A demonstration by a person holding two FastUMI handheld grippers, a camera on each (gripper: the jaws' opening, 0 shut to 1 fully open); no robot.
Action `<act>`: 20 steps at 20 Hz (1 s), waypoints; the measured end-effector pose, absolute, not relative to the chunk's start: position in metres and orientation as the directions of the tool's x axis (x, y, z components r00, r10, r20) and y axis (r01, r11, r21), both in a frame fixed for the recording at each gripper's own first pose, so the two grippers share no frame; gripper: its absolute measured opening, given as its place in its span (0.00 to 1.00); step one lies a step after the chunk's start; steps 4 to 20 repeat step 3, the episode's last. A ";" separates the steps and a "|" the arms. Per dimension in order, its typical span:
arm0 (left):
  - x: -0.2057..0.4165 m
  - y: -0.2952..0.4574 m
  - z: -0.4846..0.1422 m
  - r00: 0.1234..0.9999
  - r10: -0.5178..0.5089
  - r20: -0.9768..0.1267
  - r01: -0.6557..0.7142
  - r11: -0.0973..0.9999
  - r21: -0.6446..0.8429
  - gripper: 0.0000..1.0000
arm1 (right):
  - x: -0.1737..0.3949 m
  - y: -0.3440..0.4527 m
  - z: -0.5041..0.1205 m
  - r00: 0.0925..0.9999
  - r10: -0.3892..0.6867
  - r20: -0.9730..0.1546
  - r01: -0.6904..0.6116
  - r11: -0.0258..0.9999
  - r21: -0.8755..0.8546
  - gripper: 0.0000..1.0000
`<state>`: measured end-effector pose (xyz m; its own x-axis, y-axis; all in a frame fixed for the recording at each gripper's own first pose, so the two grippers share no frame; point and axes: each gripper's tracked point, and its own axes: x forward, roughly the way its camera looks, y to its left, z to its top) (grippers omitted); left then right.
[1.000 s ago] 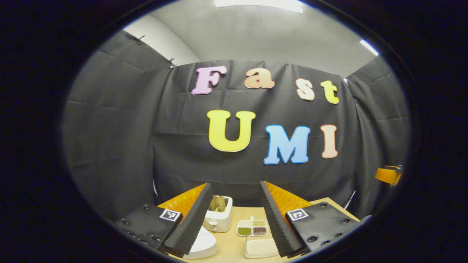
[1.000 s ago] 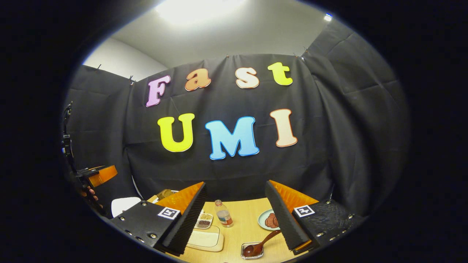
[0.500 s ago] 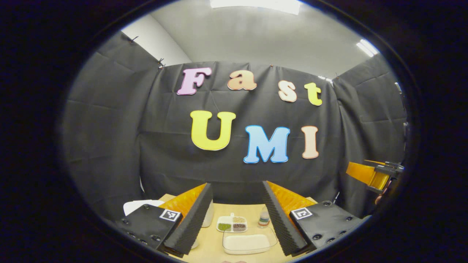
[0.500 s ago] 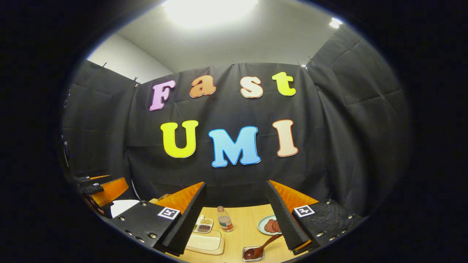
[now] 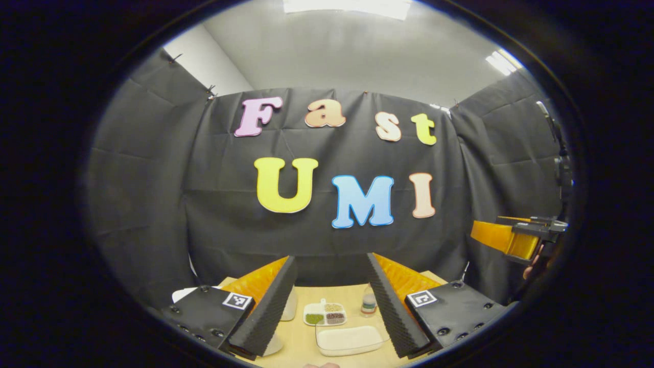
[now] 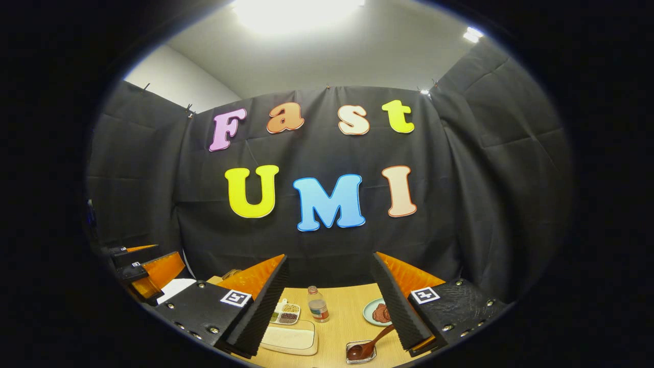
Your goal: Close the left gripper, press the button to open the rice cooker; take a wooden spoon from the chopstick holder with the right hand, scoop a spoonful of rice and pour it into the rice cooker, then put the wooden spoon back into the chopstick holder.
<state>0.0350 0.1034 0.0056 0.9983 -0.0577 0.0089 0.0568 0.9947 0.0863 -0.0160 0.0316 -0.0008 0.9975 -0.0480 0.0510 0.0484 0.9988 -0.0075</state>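
Left gripper (image 5: 327, 312): lower centre of the left gripper view; fingers spread wide, nothing between them, held above the table (image 5: 306, 343).
Right gripper (image 6: 329, 306): lower centre of the right gripper view; fingers spread wide, holding nothing. It also shows at the right edge of the left gripper view, raised off the table, with part of a hand (image 5: 534, 266) behind it.
Rice tray (image 5: 348, 339): clear shallow tray of white rice, bottom centre of the left gripper view, between the left fingers; in the right gripper view it lies at lower left of centre, partly behind that gripper's left finger.
Divided dish (image 5: 324, 315): white dish with compartments of green, tan and dark grains, just behind the rice tray.
Bottle (image 6: 318, 304): small clear bottle with a label, upright, centre bottom of the right gripper view, just right of the divided dish.
Rice cooker (image 5: 185, 293): white form at lower left of the left gripper view, mostly hidden by the left finger; lid state cannot be told.
Chopstick holder (image 5: 289, 304): white container just right of the left finger, largely hidden.
Plate (image 6: 376, 312): pale plate with brown food, lower right of the right gripper view.
Spoon (image 6: 369, 345): brown spoon, its bowl in a small clear dish (image 6: 360, 352), bottom of the right gripper view.
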 end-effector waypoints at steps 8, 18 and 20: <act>0.035 0.107 0.009 0.997 -0.078 0.014 0.075 0.990 0.120 0.92 | -0.018 0.042 -0.002 0.997 -0.057 0.050 0.057 0.998 -0.003 0.98; 0.035 0.107 0.009 0.997 -0.078 0.014 0.075 0.990 0.120 0.92 | -0.018 0.042 -0.002 0.997 -0.057 0.050 0.057 0.998 -0.003 0.98; 0.035 0.107 0.009 0.997 -0.078 0.014 0.075 0.990 0.120 0.92 | -0.018 0.042 -0.002 0.997 -0.057 0.050 0.057 0.998 -0.003 0.98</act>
